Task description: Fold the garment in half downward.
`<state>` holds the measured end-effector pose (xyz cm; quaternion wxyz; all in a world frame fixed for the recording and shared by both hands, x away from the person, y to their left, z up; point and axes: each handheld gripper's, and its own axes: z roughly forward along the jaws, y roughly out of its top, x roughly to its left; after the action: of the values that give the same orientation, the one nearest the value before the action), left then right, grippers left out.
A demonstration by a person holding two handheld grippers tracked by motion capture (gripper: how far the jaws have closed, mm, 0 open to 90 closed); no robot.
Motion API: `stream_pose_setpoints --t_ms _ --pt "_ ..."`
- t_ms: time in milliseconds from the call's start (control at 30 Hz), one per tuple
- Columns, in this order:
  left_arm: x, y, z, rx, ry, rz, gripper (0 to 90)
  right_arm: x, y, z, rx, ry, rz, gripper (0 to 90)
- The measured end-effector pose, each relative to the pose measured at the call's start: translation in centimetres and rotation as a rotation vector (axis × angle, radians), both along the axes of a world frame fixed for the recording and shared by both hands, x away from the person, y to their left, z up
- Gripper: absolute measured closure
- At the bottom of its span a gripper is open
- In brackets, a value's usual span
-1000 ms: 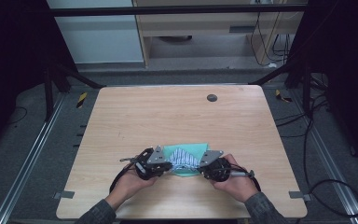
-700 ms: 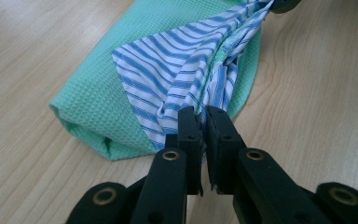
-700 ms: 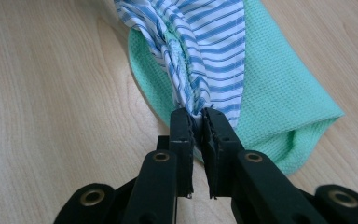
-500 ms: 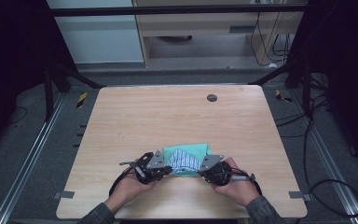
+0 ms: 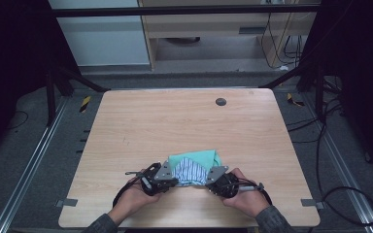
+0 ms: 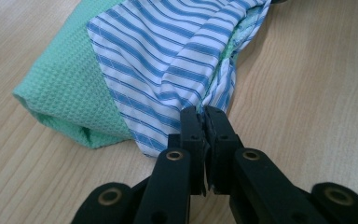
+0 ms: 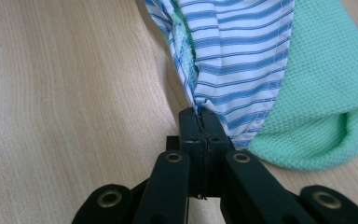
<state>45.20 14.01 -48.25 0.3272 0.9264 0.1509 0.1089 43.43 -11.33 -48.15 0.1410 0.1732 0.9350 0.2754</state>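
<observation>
A blue-and-white striped cloth (image 5: 189,171) lies over a green waffle-weave cloth (image 5: 196,157) near the table's front edge. My left gripper (image 5: 171,181) is shut on the striped cloth's left corner; in the left gripper view the striped cloth (image 6: 168,60) bunches into the closed left gripper (image 6: 204,117), with the green cloth (image 6: 60,88) to its left. My right gripper (image 5: 210,180) is shut on the striped cloth's other corner; in the right gripper view the striped cloth (image 7: 237,56) runs into the closed right gripper (image 7: 198,116), and the green cloth (image 7: 321,107) lies to the right.
The wooden table (image 5: 175,121) has a small dark round hole (image 5: 220,101) near its far edge. Metal frame rails (image 5: 24,165) run along both sides, and cables (image 5: 340,204) trail on the floor at the right.
Both grippers and the cloths have slid a little toward the table's front edge. The grip on the striped cloth is unchanged.
</observation>
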Motion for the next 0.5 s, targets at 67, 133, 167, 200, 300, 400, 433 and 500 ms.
stream_pose_setpoints --t_ms 67,133,167,200,300,400,433,500 --pt "-0.12 0.0 0.04 0.01 -0.004 -0.002 87.1 0.0 0.01 -0.01 -0.008 0.001 0.007 89.9" --pt "-0.16 -0.04 0.03 0.015 -0.001 -0.008 87.1 -0.01 0.09 -0.07 -0.014 0.006 0.011 89.9" --pt "-0.2 -0.07 0.01 0.019 -0.001 -0.007 87.2 -0.01 0.12 -0.08 -0.017 0.008 0.014 89.9" --pt "-0.23 -0.09 -0.01 0.019 -0.003 -0.004 87.1 -0.01 0.16 -0.12 -0.021 0.008 0.017 89.9" --pt "-0.27 -0.05 -0.01 0.019 -0.004 -0.001 86.9 -0.05 0.2 -0.08 -0.021 0.013 0.013 89.8" --pt "-0.33 0.25 0.13 0.004 -0.005 0.002 86.2 -0.29 0.21 0.07 -0.011 0.015 0.017 89.7" --pt "-0.41 0.37 0.19 0.001 -0.007 0.005 86.2 -0.37 0.23 0.1 -0.01 0.015 0.017 89.6" --pt "-0.44 0.53 0.24 0.002 -0.011 0.006 86.2 -0.52 0.34 0.12 -0.003 0.014 0.022 89.5"
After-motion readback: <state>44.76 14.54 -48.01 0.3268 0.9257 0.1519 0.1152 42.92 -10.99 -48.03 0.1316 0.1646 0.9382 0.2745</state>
